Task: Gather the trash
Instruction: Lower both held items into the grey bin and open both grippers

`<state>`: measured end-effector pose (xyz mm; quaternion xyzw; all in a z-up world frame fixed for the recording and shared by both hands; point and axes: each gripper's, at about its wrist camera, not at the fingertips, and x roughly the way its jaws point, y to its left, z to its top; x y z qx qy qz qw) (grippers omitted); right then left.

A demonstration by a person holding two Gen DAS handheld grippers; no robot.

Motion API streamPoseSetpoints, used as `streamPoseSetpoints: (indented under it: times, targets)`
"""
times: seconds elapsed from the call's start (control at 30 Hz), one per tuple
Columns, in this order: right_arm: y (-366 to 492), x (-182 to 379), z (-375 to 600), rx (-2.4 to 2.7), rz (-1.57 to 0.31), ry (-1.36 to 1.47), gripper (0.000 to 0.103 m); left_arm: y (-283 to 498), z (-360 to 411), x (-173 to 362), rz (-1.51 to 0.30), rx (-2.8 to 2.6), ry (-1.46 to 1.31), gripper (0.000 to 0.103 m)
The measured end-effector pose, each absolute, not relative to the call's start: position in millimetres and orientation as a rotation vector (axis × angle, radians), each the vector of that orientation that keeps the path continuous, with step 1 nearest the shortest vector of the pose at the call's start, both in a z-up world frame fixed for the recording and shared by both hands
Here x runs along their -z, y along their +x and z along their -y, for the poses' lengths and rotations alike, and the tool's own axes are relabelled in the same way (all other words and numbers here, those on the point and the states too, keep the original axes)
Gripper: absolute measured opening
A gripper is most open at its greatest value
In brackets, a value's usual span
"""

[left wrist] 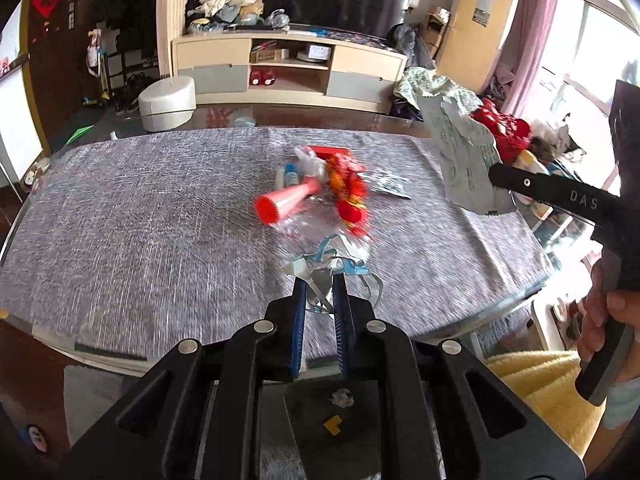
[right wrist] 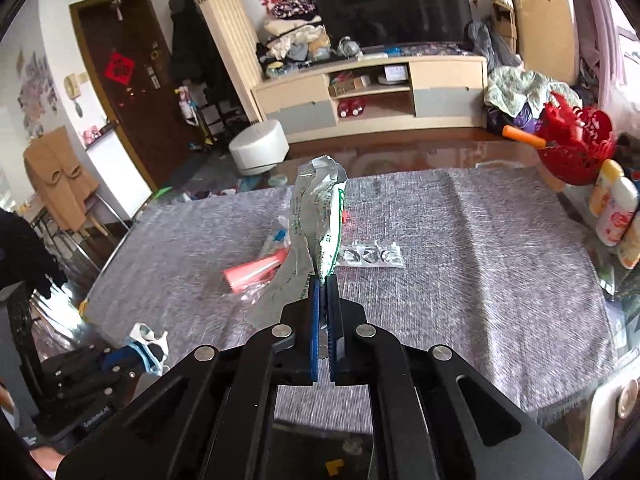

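Note:
My left gripper [left wrist: 319,280] is shut on a crumpled blue and white face mask [left wrist: 320,268], held just above the grey tablecloth [left wrist: 140,208]; it also shows in the right wrist view [right wrist: 146,344]. My right gripper [right wrist: 323,280] is shut on a crumpled silver foil wrapper [right wrist: 316,208] with green print, held upright above the table; this wrapper shows in the left wrist view [left wrist: 460,148]. More trash lies mid-table: an orange-red tube [left wrist: 286,202], red wrappers [left wrist: 348,184], clear plastic [left wrist: 308,224] and a blister pack [right wrist: 372,256].
A red basket [right wrist: 576,152] and lotion bottles [right wrist: 614,210] stand at the table's right edge. Beyond the table are a white round stool [left wrist: 168,100], a TV cabinet [left wrist: 288,68] and piled clothes. A yellow cushion [left wrist: 548,392] lies near the table's front right.

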<state>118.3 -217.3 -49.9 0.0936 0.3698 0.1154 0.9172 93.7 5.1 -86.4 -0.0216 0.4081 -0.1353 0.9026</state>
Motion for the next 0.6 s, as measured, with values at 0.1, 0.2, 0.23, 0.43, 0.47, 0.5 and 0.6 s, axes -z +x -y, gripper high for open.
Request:
streamPoseSetpoints:
  times: [0.1,0.2,0.23,0.43,0.47,0.5,0.6]
  targets:
    - [95.0,51.1,220.3,-0.235,-0.764,0.184,0.005,71.3,-0.2,83.8,-0.836,0.293,-0.035,0.012]
    - [73.8,58.1,222.5,-0.234,-0.779,0.174,0.005,50.4,2.0,86.9,-0.835,0.308,-0.04,0.012]
    - [66.9,61.8,223.7,-0.236,-0.787,0.172,0.005,45.6,1.9,88.5,-0.835,0.317,-0.047,0.012]
    - [30.7,88.8,225.4,-0.246,-0.849,0.163,0.005,14.3,6.7,112.3,-0.874,0.343,-0.04,0.012]
    - [25.6,93.6,225.0,-0.248,-0.859,0.163,0.005,10.0,7.4,116.9,-0.883,0.343,-0.038,0.012]
    - [20.9,99.9,224.4,-0.251,-0.873,0.166,0.005,6.1,8.1,121.3,-0.891,0.344,-0.038,0.012]
    - [7.6,118.8,219.1,-0.26,-0.911,0.174,0.005,-3.8,10.3,132.8,-0.911,0.347,-0.035,0.012]
